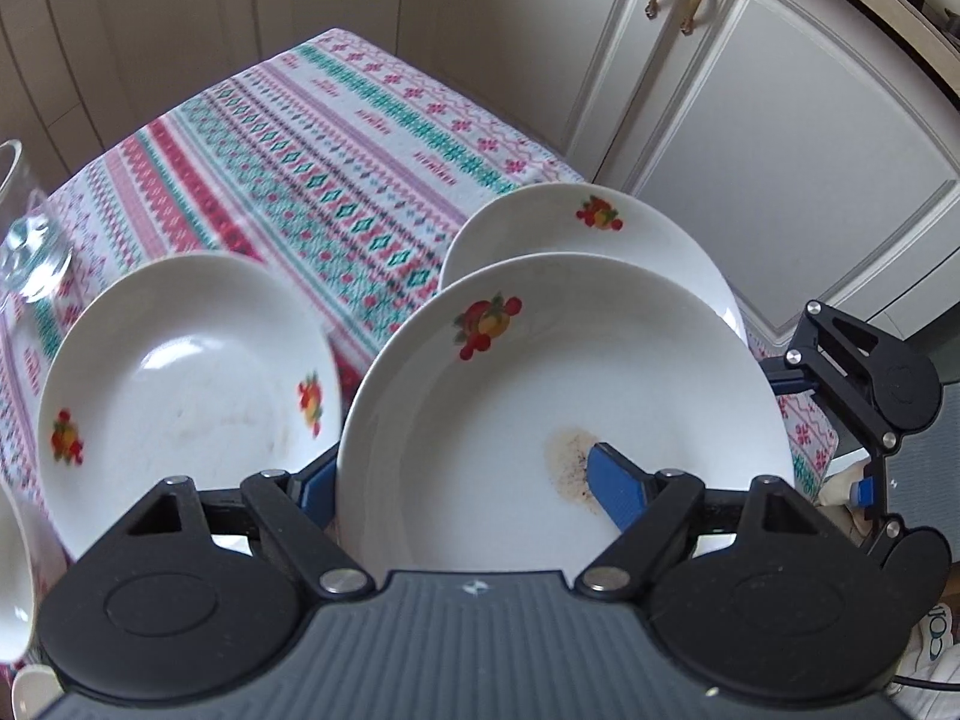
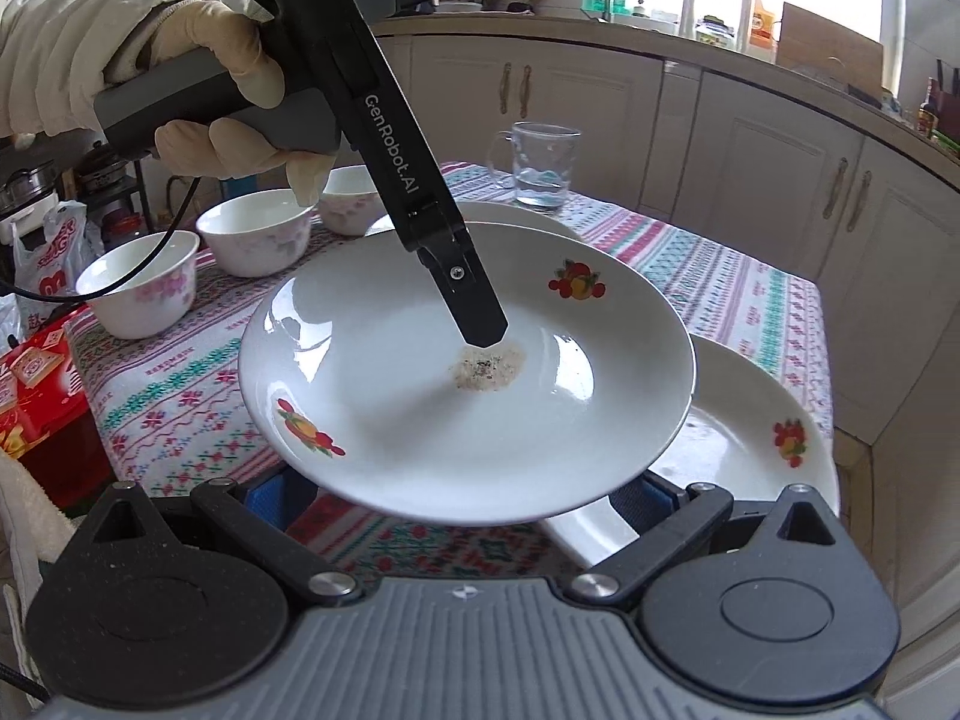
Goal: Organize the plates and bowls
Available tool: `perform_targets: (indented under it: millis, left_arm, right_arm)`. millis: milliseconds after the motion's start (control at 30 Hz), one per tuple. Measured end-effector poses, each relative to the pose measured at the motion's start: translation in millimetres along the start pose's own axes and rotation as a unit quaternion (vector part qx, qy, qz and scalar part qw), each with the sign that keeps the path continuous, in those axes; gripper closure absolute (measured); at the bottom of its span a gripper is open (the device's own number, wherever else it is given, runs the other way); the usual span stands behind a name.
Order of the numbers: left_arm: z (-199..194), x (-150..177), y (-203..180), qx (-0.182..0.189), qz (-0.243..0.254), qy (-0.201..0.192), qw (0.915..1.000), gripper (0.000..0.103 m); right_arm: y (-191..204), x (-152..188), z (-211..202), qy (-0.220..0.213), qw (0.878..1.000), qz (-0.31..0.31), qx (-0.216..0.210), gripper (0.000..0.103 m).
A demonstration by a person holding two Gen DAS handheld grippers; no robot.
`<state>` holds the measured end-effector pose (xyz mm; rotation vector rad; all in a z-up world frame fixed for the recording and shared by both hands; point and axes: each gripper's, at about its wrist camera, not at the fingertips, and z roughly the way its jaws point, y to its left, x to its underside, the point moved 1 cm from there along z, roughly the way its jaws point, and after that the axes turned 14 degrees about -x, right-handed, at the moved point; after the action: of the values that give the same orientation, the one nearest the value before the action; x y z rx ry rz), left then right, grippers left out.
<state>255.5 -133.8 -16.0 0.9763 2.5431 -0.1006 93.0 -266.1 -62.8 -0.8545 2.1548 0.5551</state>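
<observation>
My left gripper (image 1: 462, 480) is shut on the rim of a white fruit-print plate (image 1: 540, 384) with a brown stain, held tilted above the table; one blue pad (image 1: 618, 480) lies inside it. In the right wrist view the same plate (image 2: 420, 420) hangs in the air with the left gripper's finger on its stain. A second plate (image 1: 600, 222) lies under it on the table, also seen in the right wrist view (image 2: 738, 450). A third plate (image 1: 180, 384) lies to the left. My right gripper (image 2: 462, 498) is open, its fingers spread below the held plate's near edge.
Three white floral bowls (image 2: 141, 288) (image 2: 255, 237) (image 2: 351, 198) stand at the table's left side. A glass mug (image 2: 543, 165) stands at the far edge. The patterned tablecloth (image 1: 312, 180) covers the table. A red box (image 2: 36, 384) and cream cabinets (image 1: 750, 120) surround it.
</observation>
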Motion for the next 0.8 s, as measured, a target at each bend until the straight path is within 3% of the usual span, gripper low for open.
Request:
perform_targets:
  millis: [333,800]
  left_arm:
    - [24,-38,-32,0.029,0.040,-0.016,0.9986,0.020]
    - [53,-49,-44,0.049,0.058,-0.010,0.9971,0.020]
  right_arm:
    - [-30,16,-24,-0.002,0.998,0.040,0.043,0.000]
    - [-39,31,-39,-0.003,0.994,0.079,0.070,0.000]
